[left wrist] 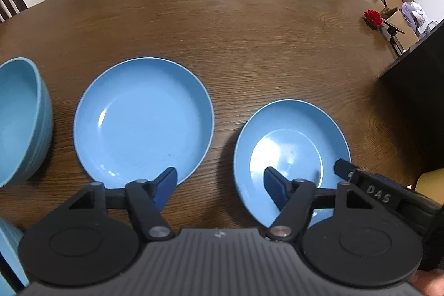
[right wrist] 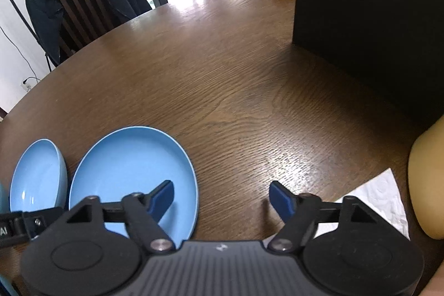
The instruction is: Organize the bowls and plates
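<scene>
Two blue plates lie flat on the wooden table (left wrist: pixel 222 27), side by side and apart, with a blue bowl (left wrist: pixel 22 118) further left. The left gripper (left wrist: pixel 220 185) hangs over the strip of bare wood between them: its left finger covers the near rim of the big plate (left wrist: pixel 144 118), its right finger sits over the near part of the small plate (left wrist: pixel 288 138). Neither rim lies between the pads. The jaws stand partly open and hold nothing.

The right gripper (right wrist: pixel 222 199) is also partly open and empty. Its left finger hovers over the small plate (right wrist: pixel 130 171) while its right finger is over bare wood, so that plate's right rim lies between the fingers (whether a pad touches it I cannot tell). In the left view the right gripper's finger shows at the small plate's right edge.

My judgement: the right hand is the better placed for the small plate, which would need to travel left onto the big plate. The plates are round, so no axis matters; only the rim's side does.
</scene>
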`<state>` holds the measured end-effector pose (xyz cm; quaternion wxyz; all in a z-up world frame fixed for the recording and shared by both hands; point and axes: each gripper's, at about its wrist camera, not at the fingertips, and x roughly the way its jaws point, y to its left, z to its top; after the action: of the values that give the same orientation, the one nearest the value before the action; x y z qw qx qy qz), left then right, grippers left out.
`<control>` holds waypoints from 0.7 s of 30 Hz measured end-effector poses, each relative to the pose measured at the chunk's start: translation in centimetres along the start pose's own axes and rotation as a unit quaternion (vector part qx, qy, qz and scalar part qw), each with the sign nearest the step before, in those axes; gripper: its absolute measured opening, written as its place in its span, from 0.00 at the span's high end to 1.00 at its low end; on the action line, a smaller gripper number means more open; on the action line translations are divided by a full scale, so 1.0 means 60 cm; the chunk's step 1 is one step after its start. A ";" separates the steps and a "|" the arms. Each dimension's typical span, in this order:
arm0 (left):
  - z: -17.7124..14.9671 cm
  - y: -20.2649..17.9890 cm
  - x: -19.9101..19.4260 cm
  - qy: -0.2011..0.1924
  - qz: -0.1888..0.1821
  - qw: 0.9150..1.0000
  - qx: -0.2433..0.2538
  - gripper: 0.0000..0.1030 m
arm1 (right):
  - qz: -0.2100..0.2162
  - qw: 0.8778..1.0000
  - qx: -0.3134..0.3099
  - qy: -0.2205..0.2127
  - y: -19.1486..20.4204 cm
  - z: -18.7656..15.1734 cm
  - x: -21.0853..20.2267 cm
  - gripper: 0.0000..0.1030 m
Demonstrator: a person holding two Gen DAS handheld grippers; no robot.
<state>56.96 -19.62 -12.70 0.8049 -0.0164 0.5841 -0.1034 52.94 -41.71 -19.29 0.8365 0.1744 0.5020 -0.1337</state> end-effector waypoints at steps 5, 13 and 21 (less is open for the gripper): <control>0.005 -0.007 0.011 0.008 -0.006 1.000 0.002 0.44 | 0.013 1.000 0.002 0.006 0.001 0.005 0.019 0.44; 0.015 -0.012 0.025 0.022 -0.020 1.000 -0.011 0.62 | 0.025 1.000 0.001 0.005 0.004 0.009 0.028 0.56; 0.019 -0.015 0.031 0.024 -0.018 1.000 -0.009 0.78 | 0.041 0.999 0.009 0.003 0.002 0.014 0.035 0.67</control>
<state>58.47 -20.98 -13.96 0.7885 -0.0321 0.6037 -0.1128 54.62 -42.05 -20.78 0.8381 0.2027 0.4960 -0.1027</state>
